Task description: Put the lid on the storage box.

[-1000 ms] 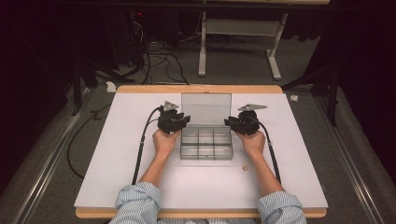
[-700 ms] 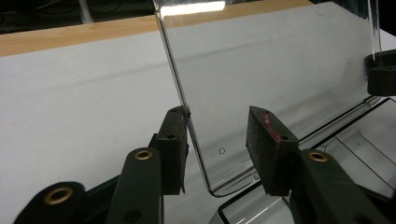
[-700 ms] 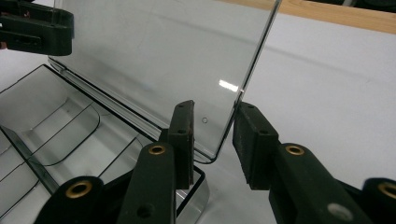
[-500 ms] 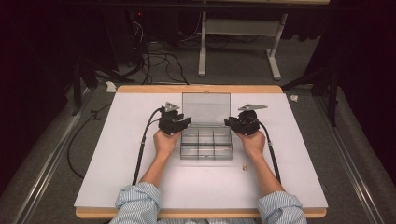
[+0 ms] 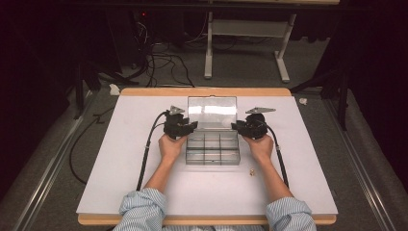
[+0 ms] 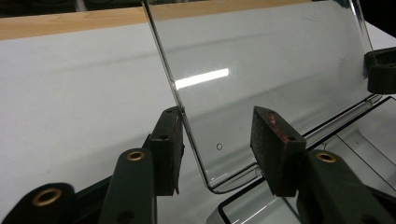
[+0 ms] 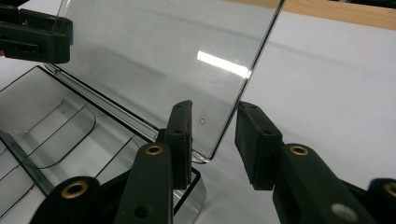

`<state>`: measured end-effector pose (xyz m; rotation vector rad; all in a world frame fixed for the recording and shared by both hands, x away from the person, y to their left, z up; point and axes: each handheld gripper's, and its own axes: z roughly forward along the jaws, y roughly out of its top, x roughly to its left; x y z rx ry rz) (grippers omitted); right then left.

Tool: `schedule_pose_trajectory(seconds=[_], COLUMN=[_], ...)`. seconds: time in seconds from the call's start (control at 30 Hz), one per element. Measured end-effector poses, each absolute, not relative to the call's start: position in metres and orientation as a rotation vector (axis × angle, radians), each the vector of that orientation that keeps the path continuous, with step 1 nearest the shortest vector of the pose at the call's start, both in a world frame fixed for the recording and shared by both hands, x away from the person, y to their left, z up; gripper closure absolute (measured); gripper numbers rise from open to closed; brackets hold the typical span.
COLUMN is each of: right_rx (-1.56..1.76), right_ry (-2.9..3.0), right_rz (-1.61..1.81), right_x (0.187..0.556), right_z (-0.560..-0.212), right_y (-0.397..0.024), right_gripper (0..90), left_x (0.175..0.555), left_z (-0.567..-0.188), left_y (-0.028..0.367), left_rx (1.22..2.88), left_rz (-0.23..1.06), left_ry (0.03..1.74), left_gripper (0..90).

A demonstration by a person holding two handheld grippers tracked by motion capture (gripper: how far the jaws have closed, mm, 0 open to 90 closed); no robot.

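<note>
my left gripper (image 6: 217, 149) and right gripper (image 7: 212, 140) each straddle a side edge of the box's raised clear lid (image 5: 212, 111), jaws just been opening, pads off it

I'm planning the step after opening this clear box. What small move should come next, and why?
Probably back both grippers outward, away from the lid. It stands open over the box, and the left gripper and right gripper have just been opening, each with a lid edge between its pads, no longer pinched.
</note>
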<state>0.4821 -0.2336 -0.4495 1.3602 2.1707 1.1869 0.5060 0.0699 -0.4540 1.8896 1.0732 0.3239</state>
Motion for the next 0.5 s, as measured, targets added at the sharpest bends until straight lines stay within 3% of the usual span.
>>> schedule_pose_trajectory(seconds=[0.27, 0.4, 0.5], right_rx=[1.371, 1.363, 1.370], right_ry=[2.170, 2.176, 2.183], right_rz=[1.176, 1.167, 1.161], right_x=[0.4823, 0.4829, 0.4835], right_z=[-0.4500, -0.4507, -0.4517], right_y=[-0.2345, -0.2336, -0.2321], right_gripper=[68.0, 68.3, 68.5], left_x=[0.5079, 0.5067, 0.5067], left_z=[-0.4569, -0.4581, -0.4594], left_y=[0.0709, 0.0698, 0.0694], left_rx=[1.885, 1.917, 1.907], left_rz=[0.299, 0.333, 0.329], left_ry=[1.111, 1.096, 1.105], left_gripper=[49.8, 56.0, 54.5])
